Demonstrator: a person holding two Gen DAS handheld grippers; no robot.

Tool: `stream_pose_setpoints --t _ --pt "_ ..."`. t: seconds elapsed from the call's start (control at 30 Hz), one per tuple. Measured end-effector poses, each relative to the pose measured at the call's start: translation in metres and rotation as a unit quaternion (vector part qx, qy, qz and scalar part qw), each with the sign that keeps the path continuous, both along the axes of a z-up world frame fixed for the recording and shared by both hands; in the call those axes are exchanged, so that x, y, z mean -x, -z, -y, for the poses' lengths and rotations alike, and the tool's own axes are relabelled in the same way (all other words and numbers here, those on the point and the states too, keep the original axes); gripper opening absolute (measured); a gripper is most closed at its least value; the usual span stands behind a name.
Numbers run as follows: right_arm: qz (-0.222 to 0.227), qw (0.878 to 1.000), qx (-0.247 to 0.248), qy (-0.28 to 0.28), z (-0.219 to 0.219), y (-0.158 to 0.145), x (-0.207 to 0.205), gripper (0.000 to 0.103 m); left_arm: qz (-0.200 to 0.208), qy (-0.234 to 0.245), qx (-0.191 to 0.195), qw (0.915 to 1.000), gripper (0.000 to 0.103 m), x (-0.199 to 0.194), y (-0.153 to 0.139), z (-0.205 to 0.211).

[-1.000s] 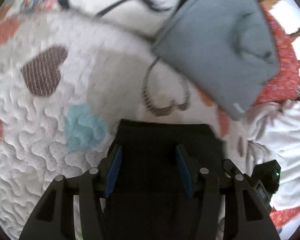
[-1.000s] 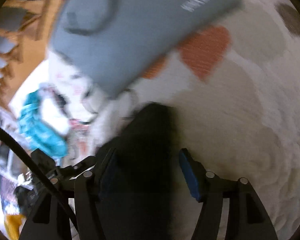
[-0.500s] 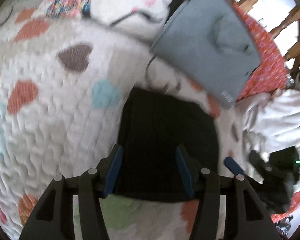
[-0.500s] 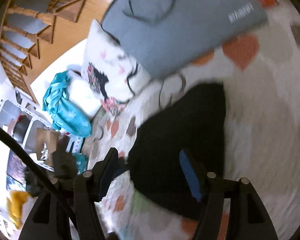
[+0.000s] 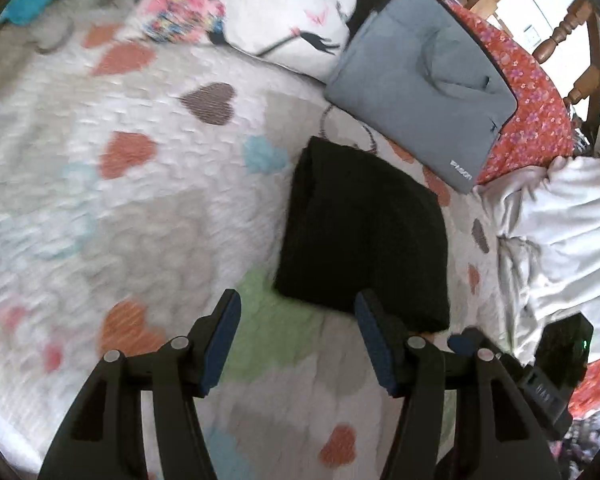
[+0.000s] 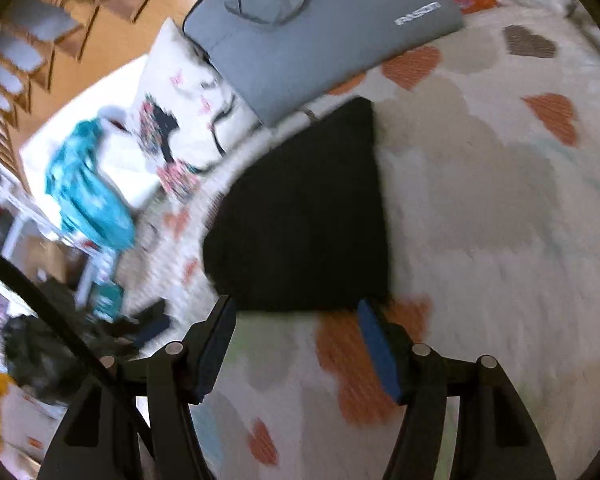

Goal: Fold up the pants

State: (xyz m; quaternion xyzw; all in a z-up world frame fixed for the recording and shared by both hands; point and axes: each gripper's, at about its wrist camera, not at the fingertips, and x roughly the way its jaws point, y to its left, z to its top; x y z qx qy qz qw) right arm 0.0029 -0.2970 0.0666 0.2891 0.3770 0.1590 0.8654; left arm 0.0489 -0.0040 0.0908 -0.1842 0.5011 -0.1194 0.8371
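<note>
The black pants (image 5: 364,232) lie folded into a compact rectangle on the heart-patterned quilt (image 5: 140,208). They also show in the right wrist view (image 6: 304,220). My left gripper (image 5: 296,312) is open and empty, raised above the quilt just short of the pants' near edge. My right gripper (image 6: 296,312) is open and empty too, raised off the pants' near edge. Part of the right gripper (image 5: 540,364) shows at the lower right of the left wrist view.
A grey laptop sleeve (image 5: 424,76) lies just beyond the pants, also in the right wrist view (image 6: 320,24). A white printed pillow (image 5: 276,12), a red floral cloth (image 5: 528,96) and crumpled white bedding (image 5: 560,232) surround it. A teal cloth (image 6: 88,196) lies off to the left.
Both grippers have pulled back and up from the folded pants, which lay between the jaws a second ago. The pants stay flat on the quilt.
</note>
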Motion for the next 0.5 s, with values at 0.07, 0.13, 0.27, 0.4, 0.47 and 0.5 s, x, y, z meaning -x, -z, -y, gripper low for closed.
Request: stream_pose_setpoints --t 0.07,0.13,0.27,0.4,0.47,0.5 --pt "-0.003 1.0 0.03 0.005 -0.006 0.007 0.023 0.068 0.019 -0.013 -0.035 0.9991 0.059 0.025 -0.006 -0.002" --pt "-0.006 0.997 0.073 0.006 -0.017 0.012 0.043 0.068 0.038 -0.02 -0.067 0.9968 0.06 0.044 -0.012 -0.004" --pt "-0.015 0.996 0.092 0.002 -0.021 0.018 0.067 0.068 0.071 -0.031 -0.117 0.9901 0.066 0.076 -0.019 0.001" --pt "-0.019 0.994 0.107 0.011 -0.023 0.018 0.081 0.068 0.077 -0.032 -0.146 0.9857 0.068 0.088 -0.019 0.006" --pt "-0.02 0.993 0.116 0.016 -0.024 0.016 0.085 0.068 0.071 -0.034 -0.146 0.9861 0.071 0.092 -0.019 0.004" --pt "-0.02 0.992 0.122 0.018 -0.024 0.016 0.087 0.068 0.071 -0.035 -0.147 0.986 0.071 0.094 -0.019 0.004"
